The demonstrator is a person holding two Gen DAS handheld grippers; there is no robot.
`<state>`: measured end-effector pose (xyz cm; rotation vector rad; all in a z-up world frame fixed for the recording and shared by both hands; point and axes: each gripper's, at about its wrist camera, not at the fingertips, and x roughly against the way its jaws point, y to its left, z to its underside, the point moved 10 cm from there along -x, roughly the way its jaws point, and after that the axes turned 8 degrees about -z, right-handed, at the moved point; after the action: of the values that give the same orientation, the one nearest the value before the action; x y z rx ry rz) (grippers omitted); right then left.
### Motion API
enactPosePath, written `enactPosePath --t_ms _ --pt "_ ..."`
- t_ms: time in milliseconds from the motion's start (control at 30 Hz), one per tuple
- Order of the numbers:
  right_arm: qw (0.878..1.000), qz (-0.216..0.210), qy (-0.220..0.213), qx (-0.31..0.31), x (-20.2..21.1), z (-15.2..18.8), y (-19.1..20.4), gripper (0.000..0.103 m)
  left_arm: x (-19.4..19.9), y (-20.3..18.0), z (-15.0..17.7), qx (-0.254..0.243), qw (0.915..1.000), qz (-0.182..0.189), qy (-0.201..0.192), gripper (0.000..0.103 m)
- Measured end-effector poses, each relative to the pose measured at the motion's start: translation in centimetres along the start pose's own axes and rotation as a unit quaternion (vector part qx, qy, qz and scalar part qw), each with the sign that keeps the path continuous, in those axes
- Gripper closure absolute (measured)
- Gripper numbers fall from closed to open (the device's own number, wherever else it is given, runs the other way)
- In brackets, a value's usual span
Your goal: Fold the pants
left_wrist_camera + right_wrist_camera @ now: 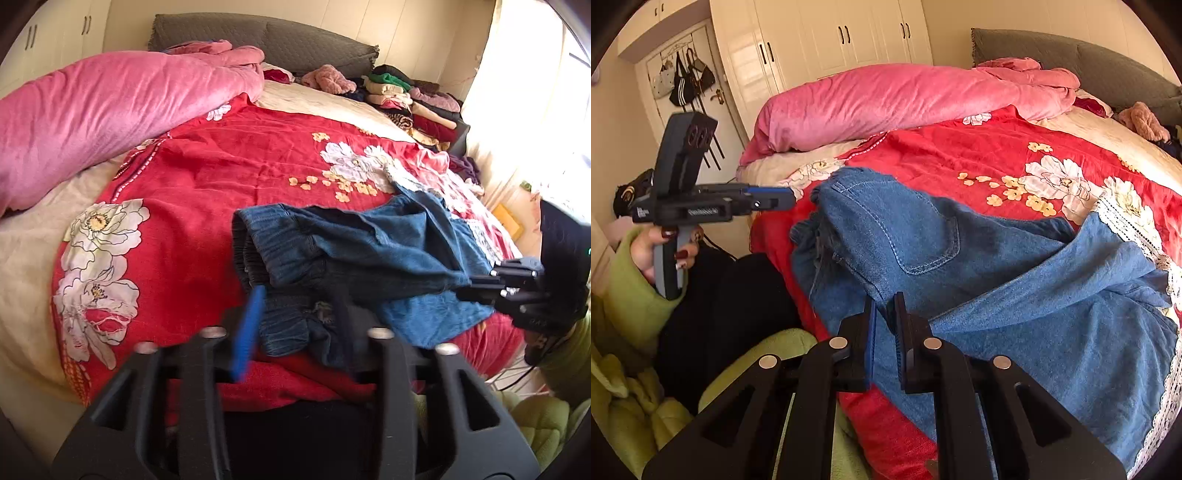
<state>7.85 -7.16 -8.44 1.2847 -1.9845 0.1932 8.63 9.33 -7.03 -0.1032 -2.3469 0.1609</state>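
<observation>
Right wrist: tongs (884, 314) pinch rumpled denim pants (923, 240)

We note a red floral bedspread (221, 177) over the bed, a pink quilt (92, 110) bunched along its far side, and a grey headboard (295, 44). Stacked clothes (413, 103) lie near the curtain (517, 110). White wardrobes (831, 37) and hanging bags (683, 81) stand behind.

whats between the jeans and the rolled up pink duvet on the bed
Only the red floral bedspread lies between the jeans and the pink duvet; nothing rests on that stretch. Both wrist views show it.
</observation>
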Motion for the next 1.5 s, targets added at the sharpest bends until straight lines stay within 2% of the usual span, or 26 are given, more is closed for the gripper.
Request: enactPosePath --t_ms 100,133,167,267,300,367,400,667,900,1000,1100,1167,1300,1367,1400,1433,1500 --pt "1.0 0.0 -0.003 -0.003 0.0 0.1 -0.1 0.094 -1.0 0.3 -0.6 0.004 0.9999 0.006 0.007 0.052" --pt "1.0 -0.001 -0.003 -0.003 0.0 0.1 -0.2 0.094 -1.6 0.3 -0.7 0.009 0.9997 0.018 0.015 0.044" --pt "1.0 0.001 -0.002 -0.001 -0.2 0.1 -0.2 0.094 -2.2 0.1 -0.9 0.013 0.9991 0.033 0.022 0.039" --pt "1.0 0.003 0.0 0.002 -0.5 0.1 -0.3 0.094 -3.5 -0.5 -1.2 0.028 0.9967 0.068 0.033 0.04" --pt "1.0 0.005 0.0 0.002 -0.6 0.1 -0.3 0.094 -3.9 -0.9 -1.4 0.04 0.9949 0.086 0.035 0.046" --pt "1.0 0.006 0.0 0.0 -0.8 0.1 -0.4 0.094 -4.4 -1.2 -1.5 0.056 0.9924 0.1 0.045 0.098" --pt "1.0 0.006 -0.002 -0.002 -0.7 0.1 -0.5 0.094 -4.4 -1.2 -1.5 0.059 0.9918 0.104 0.045 0.098" --pt "1.0 -0.002 0.005 0.02 -0.3 0.7 1.1 0.094 0.3 0.2 0.0 0.061 0.9949 0.08 0.013 0.098" --pt "0.998 0.003 0.055 0.026 -3.3 3.3 1.2 0.094 0.3 2.3 1.1 0.052 0.998 0.021 0.028 0.098" --pt "0.998 -0.001 0.063 0.015 -3.9 4.0 1.0 0.094 0.9 2.9 1.0 0.053 0.9984 0.004 0.02 0.098" --pt "0.998 -0.004 0.064 0.019 -4.1 4.2 1.4 0.094 2.3 1.8 -0.2 0.033 0.9995 -0.004 0.001 0.098" --pt "0.998 -0.007 0.067 0.02 -4.3 4.4 1.5 0.093 2.5 -0.5 -1.1 0.01 0.9999 0.012 -0.005 0.098" --pt "0.997 -0.015 0.075 0.01 -4.3 4.7 1.8 0.087 -0.1 -5.3 -1.0 -0.052 0.9981 0.029 0.02 0.096" --pt "0.997 -0.034 0.07 -0.005 -3.2 4.3 2.2 0.075 -2.5 -5.7 0.5 -0.081 0.9954 -0.01 0.052 0.092" --pt "0.998 -0.034 0.058 0.0 -2.3 3.8 2.4 0.074 -3.7 -5.2 1.7 -0.094 0.9924 -0.035 0.071 0.092" --pt "0.998 -0.032 0.046 0.004 -1.7 3.4 2.4 0.074 -4.3 -4.9 2.5 -0.091 0.9919 -0.035 0.082 0.092" --pt "0.999 -0.026 0.024 0.003 -0.6 2.5 2.1 0.074 -4.4 -4.3 3.3 -0.062 0.9938 -0.009 0.091 0.093"
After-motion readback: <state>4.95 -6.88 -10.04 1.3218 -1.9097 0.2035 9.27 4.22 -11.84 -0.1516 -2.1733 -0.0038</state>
